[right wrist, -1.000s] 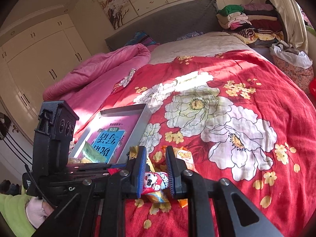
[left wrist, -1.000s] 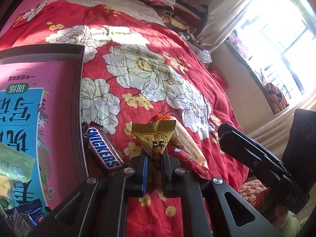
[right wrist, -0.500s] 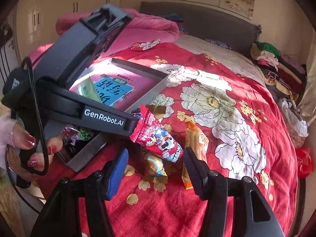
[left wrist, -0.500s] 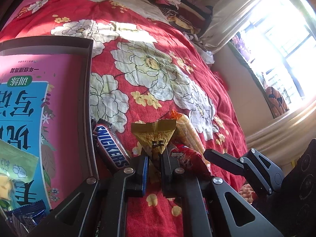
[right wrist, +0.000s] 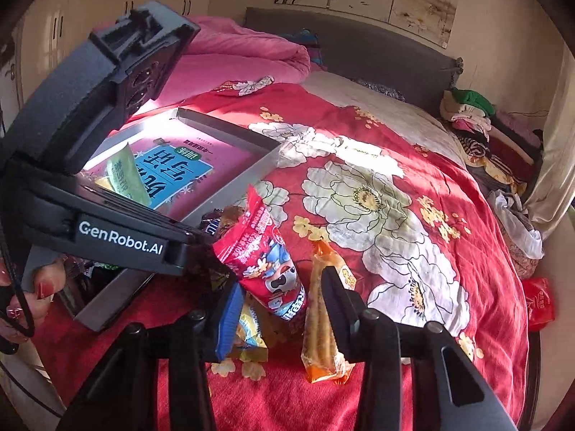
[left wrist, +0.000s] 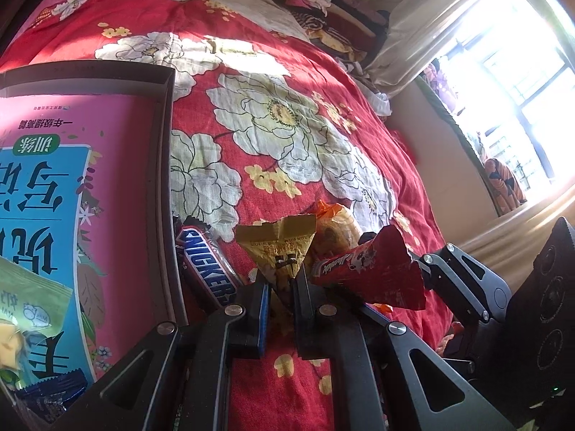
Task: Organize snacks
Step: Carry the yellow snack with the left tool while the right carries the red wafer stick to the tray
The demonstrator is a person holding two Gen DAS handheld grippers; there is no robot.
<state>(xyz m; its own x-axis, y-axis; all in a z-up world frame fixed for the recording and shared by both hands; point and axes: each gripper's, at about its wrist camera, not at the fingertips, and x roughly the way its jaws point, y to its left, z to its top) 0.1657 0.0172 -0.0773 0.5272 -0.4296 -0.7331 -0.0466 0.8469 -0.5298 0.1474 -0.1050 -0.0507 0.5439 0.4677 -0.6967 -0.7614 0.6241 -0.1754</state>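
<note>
My left gripper (left wrist: 280, 287) is shut on a gold triangular snack packet (left wrist: 278, 248), held just above the red bedspread. Beside it a red cartoon snack packet (right wrist: 262, 251) stands tilted between the fingers of my right gripper (right wrist: 280, 283). Those jaws are closing, and a gap still shows on the packet's right side. In the left wrist view the red packet (left wrist: 370, 276) sits by the right gripper's fingers (left wrist: 463, 276). A Snickers bar (left wrist: 206, 265) lies against the grey tray (left wrist: 161, 165), which holds a pink book and a green packet (right wrist: 125, 176).
An orange stick packet (right wrist: 323, 327) and a small yellow packet (right wrist: 251, 337) lie under the right gripper. A hand with red nails (right wrist: 39, 287) holds the left gripper. A pink quilt (right wrist: 233, 57), folded clothes (right wrist: 474, 115) and a red bag (right wrist: 539, 301) border the bed.
My right gripper let go of the red packet, rolled, opened wide and has narrowed again around it, close to the left gripper. The left gripper kept its hold on the gold packet.
</note>
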